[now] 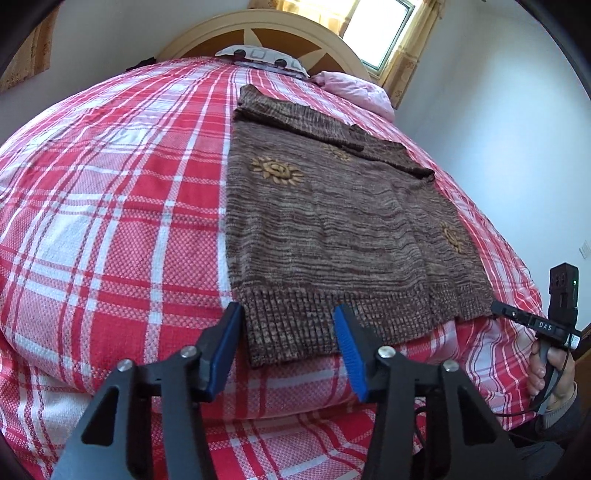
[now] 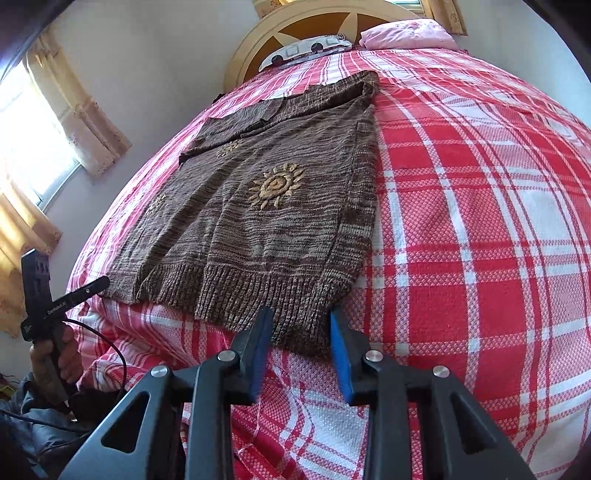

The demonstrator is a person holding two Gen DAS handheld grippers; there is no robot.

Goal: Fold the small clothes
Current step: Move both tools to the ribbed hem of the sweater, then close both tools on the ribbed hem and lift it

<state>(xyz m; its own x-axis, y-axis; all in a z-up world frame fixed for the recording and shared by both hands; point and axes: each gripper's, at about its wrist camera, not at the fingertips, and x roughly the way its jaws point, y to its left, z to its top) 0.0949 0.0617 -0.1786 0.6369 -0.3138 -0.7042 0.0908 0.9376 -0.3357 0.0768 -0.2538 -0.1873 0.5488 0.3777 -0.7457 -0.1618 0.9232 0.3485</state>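
A brown knit sweater (image 1: 332,221) with tan sun motifs lies flat on a red-and-white plaid bed, its ribbed hem toward me and its sleeves folded in. My left gripper (image 1: 288,317) is open, its blue pads on either side of the hem's left corner, just above it. The sweater also shows in the right wrist view (image 2: 266,206). My right gripper (image 2: 301,321) is open over the hem's right corner. Each view shows the other gripper at its edge, the right one (image 1: 517,315) and the left one (image 2: 92,288), held by a hand.
The plaid bedspread (image 1: 110,206) covers the whole bed. A patterned pillow (image 1: 262,57) and a pink pillow (image 1: 354,90) lie by the round headboard (image 1: 258,26). A curtained window (image 1: 384,29) is behind. Walls flank the bed.
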